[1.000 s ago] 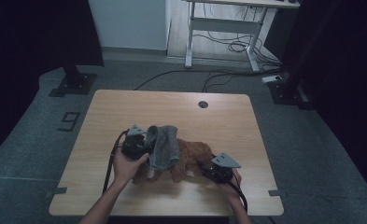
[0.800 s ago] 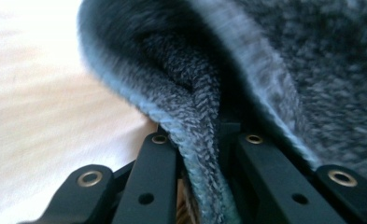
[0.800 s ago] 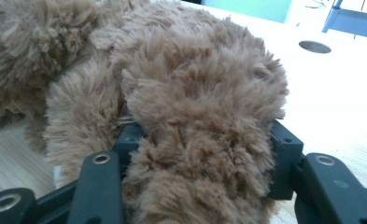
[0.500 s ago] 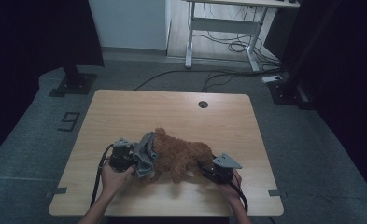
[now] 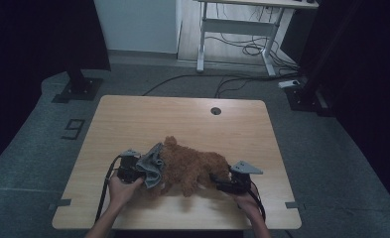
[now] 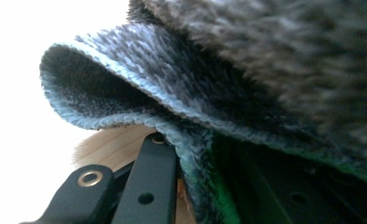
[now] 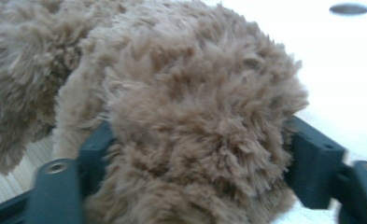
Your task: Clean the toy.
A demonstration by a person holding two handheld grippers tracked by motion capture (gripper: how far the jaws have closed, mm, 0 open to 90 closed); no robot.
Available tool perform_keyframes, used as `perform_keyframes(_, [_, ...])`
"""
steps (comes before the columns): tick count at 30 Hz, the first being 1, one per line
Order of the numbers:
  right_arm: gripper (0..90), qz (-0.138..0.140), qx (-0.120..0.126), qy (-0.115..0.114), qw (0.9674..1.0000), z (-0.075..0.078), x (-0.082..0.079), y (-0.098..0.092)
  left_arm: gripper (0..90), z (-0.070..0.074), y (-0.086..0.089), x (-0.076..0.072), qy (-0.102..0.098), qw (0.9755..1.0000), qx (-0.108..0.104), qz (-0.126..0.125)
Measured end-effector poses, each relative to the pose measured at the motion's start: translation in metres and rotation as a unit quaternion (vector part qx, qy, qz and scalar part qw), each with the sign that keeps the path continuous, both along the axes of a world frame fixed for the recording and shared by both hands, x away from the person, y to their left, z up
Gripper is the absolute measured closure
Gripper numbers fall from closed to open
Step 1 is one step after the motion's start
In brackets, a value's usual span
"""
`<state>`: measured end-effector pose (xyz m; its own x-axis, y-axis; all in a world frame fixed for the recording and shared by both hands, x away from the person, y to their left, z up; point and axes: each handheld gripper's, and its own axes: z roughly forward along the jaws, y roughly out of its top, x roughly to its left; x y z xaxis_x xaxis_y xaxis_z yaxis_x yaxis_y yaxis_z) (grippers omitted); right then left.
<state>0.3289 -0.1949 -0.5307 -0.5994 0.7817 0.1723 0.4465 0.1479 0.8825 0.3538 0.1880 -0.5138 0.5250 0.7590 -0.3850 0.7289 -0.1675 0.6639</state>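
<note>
Near the table's (image 5: 133, 119) front edge, at seven o'clock from its middle, the left gripper (image 5: 133, 169) lies in the person's left hand (image 5: 120, 188), its jaws clamped tight on a fold of the grey cloth (image 5: 152, 168). That cloth drapes over the nine o'clock end of the brown plush toy (image 5: 192, 166), which lies on the wood at six o'clock of the table's middle. In the left gripper view the cloth (image 6: 181, 107) curls over the black jaws. At five o'clock the right gripper (image 5: 221, 179) has just been opening its jaws; they stand wide around the toy's (image 7: 195, 116) fur, pads at both flanks. Toward twelve o'clock sits a dark cable hole (image 5: 216, 110).
</note>
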Motion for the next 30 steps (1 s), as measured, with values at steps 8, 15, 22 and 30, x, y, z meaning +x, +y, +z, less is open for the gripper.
perform_keyframes(8, [12.7, 0.008, 0.015, 0.061, 0.998, 0.001, 0.014, -0.006, 82.1, -0.002, 0.0, 0.001, 0.002, 0.9999, -0.012, -0.004])
perform_keyframes(15, [22.7, 0.04, 0.039, 0.089, 0.9945, -0.002, 0.02, -0.003, 82.7, -0.004, -0.004, 0.003, 0.002, 0.9994, -0.032, -0.012])
perform_keyframes(22, [46.2, 0.058, 0.011, -0.009, 0.9982, 0.003, 0.009, 0.005, 83.6, 0.0, -0.011, 0.009, 0.004, 0.9979, -0.062, -0.017])
perform_keyframes(30, [44.9, 0.035, 0.0, -0.146, 0.9887, 0.017, 0.004, 0.013, 83.9, 0.018, -0.016, 0.021, -0.023, 0.995, -0.096, -0.02])
